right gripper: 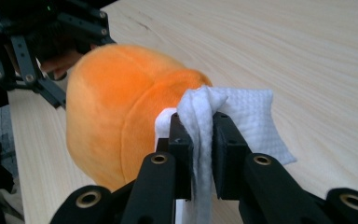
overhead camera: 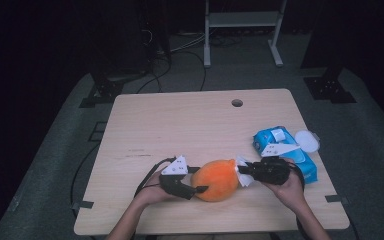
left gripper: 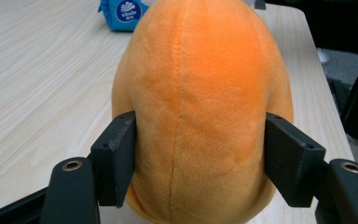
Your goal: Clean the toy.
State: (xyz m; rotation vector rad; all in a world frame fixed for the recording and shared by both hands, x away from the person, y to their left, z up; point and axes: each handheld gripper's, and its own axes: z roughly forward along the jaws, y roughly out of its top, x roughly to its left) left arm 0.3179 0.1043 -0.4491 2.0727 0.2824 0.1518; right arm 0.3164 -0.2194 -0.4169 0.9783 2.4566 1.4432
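- Right gripper [right gripper: 200,135]: jaws pinched on a white wipe [right gripper: 242,116], wipe touching the orange plush toy [right gripper: 121,121].
- Left gripper [left gripper: 200,154]: jaws clamped on the toy's flanks; toy rests on worktop [overhead camera: 180,120] near the front edge, betw. both hands.
- Risk: soft pile gives under the clamp, so wiping pressure may roll or squeeze the toy out.
- Risk: wipe bunched in jaws; may drag, not clean.
- Blue wipe pack [overhead camera: 285,150] lies right of it.

An orange plush toy [left gripper: 200,112] stands mid-frame on the pale wooden bench [left gripper: 42,84], both black jaws pressing its sides. A blue packet [left gripper: 121,13] lies at the upper left.
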